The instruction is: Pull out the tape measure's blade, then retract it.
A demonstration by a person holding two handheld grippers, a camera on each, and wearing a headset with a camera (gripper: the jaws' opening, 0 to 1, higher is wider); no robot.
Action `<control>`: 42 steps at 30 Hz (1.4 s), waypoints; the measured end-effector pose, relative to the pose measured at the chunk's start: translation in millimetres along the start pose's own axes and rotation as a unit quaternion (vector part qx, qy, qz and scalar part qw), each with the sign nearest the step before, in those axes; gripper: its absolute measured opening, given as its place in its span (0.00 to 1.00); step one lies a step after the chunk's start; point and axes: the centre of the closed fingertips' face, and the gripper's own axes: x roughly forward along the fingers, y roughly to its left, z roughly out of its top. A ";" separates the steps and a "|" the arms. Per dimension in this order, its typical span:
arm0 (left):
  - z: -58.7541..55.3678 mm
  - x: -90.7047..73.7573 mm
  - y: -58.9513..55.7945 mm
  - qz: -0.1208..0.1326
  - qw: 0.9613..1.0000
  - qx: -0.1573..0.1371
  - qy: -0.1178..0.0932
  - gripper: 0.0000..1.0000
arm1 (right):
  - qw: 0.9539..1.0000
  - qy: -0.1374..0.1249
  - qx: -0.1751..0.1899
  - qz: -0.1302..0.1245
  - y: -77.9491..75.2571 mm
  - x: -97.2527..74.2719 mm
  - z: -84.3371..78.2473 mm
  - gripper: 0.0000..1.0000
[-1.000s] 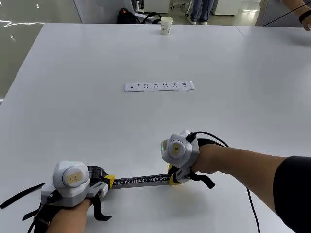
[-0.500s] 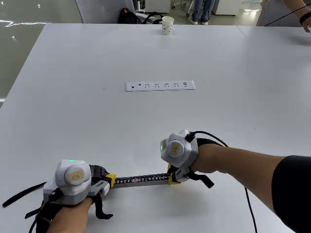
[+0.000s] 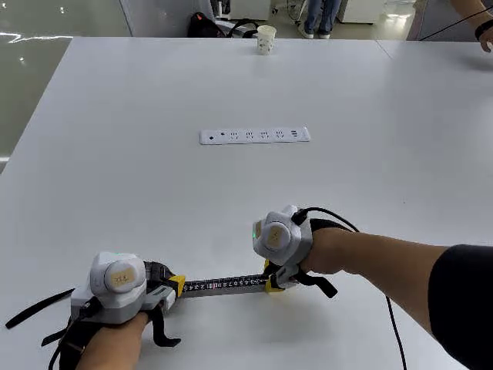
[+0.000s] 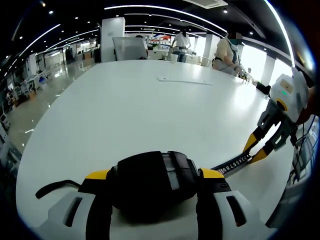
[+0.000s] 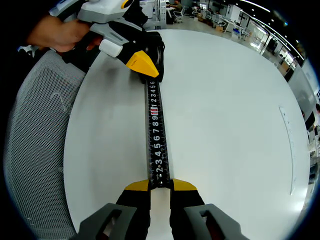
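Note:
A black tape measure case (image 3: pixel 158 276) sits near the table's front edge, and my left gripper (image 3: pixel 168 288) is shut on it. Its numbered blade (image 3: pixel 223 286) lies flat on the white table (image 3: pixel 154 154), running right to my right gripper (image 3: pixel 269 284), which is shut on the blade's end. In the left gripper view the case (image 4: pixel 152 182) sits between the yellow-tipped jaws of the left gripper (image 4: pixel 155 175), and the blade (image 4: pixel 232 164) leads off to the right. In the right gripper view the right gripper (image 5: pixel 160 186) pinches the blade (image 5: pixel 155 125), which stretches away to the case (image 5: pixel 154 46).
A white power strip (image 3: pixel 255 136) lies mid-table. A paper cup (image 3: pixel 266 38) stands at the far edge, with a dark bag (image 3: pixel 208 27) and people beyond. A black cable (image 3: pixel 339 220) trails from my right arm. A grey mesh chair (image 5: pixel 35 125) stands beside the front edge.
The two grippers have drawn slightly closer together, so the exposed stretch of blade is a little shorter. Both grips are unchanged.

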 end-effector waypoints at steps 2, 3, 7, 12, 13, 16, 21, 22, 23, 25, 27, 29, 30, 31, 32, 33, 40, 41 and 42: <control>0.1 0.0 0.0 0.000 1.000 0.000 0.000 0.64 | 1.000 -0.001 -0.001 0.000 0.0 0.2 0.6 0.10; 0.2 0.0 0.2 0.000 1.000 0.000 0.000 0.64 | 1.000 -0.001 0.000 0.001 0.0 0.3 0.9 0.10; 0.1 0.0 0.1 0.000 1.000 0.000 0.001 0.64 | 1.000 0.000 -0.002 0.002 -0.8 1.4 2.2 0.10; 0.1 0.3 0.1 0.000 1.000 -0.001 0.002 0.64 | 1.000 0.000 -0.002 0.003 -0.6 1.9 3.3 0.10; 0.1 0.4 0.3 0.000 1.000 -0.001 0.002 0.64 | 1.000 0.001 -0.001 0.002 -0.4 1.7 3.6 0.10; -0.2 0.9 0.3 -0.001 1.000 -0.001 0.004 0.64 | 1.000 0.002 -0.003 0.001 -0.3 1.8 4.2 0.10; -0.5 0.9 0.4 -0.001 1.000 -0.001 0.002 0.64 | 1.000 0.002 -0.006 0.001 -0.3 2.4 5.7 0.10; -0.6 1.0 0.3 0.000 1.000 -0.001 0.003 0.64 | 1.000 0.002 -0.006 0.001 -0.2 2.4 5.9 0.10; -0.6 1.0 0.4 0.000 1.000 -0.001 0.003 0.64 | 1.000 0.002 -0.007 0.002 -0.1 2.4 6.3 0.10; -0.6 0.9 0.4 0.000 1.000 -0.001 0.003 0.64 | 1.000 0.002 -0.005 0.004 -0.4 2.6 7.1 0.10; -0.6 0.7 0.4 0.000 1.000 -0.001 0.003 0.64 | 1.000 0.001 -0.004 0.006 -0.3 2.9 8.0 0.10; -0.5 0.7 0.4 0.000 1.000 -0.001 0.003 0.64 | 1.000 0.000 -0.003 0.006 -0.5 3.1 8.4 0.10; -0.5 0.6 0.4 0.000 1.000 -0.001 0.003 0.64 | 1.000 0.000 -0.003 0.005 -0.4 3.4 8.9 0.10; -0.5 0.6 0.4 0.000 1.000 -0.001 0.003 0.64 | 1.000 0.000 -0.003 0.005 -0.1 3.6 9.3 0.10; -0.5 0.5 0.4 0.000 1.000 -0.001 0.003 0.64 | 1.000 0.000 -0.004 0.005 -0.1 3.7 9.4 0.10; -0.4 0.5 0.7 -0.001 1.000 -0.001 0.003 0.64 | 1.000 0.000 -0.004 0.005 0.0 3.7 10.1 0.10; -0.5 0.4 0.2 -0.001 1.000 -0.001 0.003 0.64 | 1.000 0.000 -0.010 0.009 0.5 4.1 11.6 0.10; -0.4 0.2 0.1 -0.001 1.000 -0.001 0.003 0.64 | 1.000 -0.001 -0.008 0.009 0.1 4.5 11.9 0.10; -0.4 0.1 0.0 -0.001 1.000 -0.001 0.003 0.64 | 1.000 -0.001 -0.008 0.009 0.1 4.6 12.1 0.10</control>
